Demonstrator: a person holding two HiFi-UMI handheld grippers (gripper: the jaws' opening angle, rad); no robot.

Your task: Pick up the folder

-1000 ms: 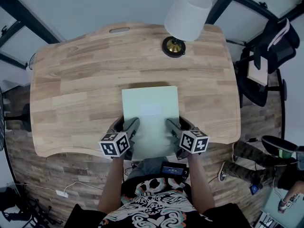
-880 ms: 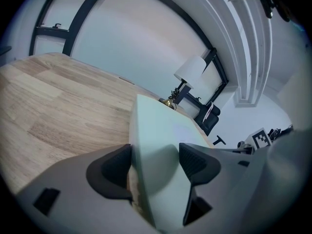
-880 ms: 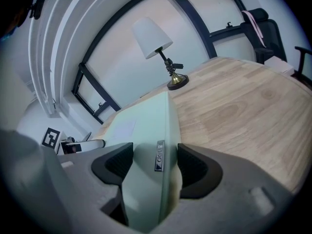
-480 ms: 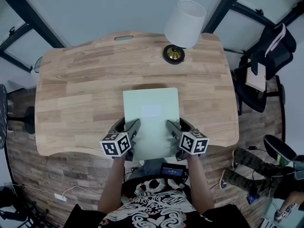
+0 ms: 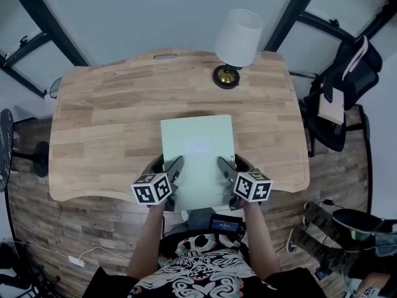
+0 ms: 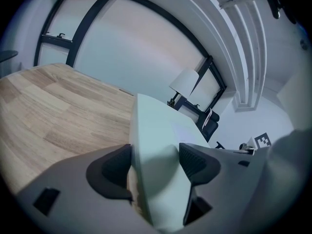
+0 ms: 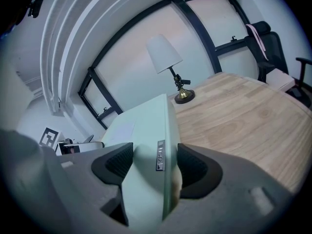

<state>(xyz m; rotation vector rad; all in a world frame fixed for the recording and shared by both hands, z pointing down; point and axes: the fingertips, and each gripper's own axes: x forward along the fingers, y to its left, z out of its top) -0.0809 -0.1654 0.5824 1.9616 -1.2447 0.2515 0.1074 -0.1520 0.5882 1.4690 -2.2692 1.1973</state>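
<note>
A pale green folder is held flat above the near middle of the wooden desk. My left gripper is shut on its left edge and my right gripper is shut on its right edge. In the left gripper view the folder fills the gap between both dark pads. The right gripper view shows the folder pinched the same way, with a small label strip on its edge. The folder's near end hangs past the desk's front edge.
A table lamp with a white shade and brass base stands at the desk's far middle right. A black office chair sits off the right side. The floor is wood planks.
The folder stays clamped between both grippers. The desk has drawn slightly further off in the head view, as if the folder and grippers have risen a little.
</note>
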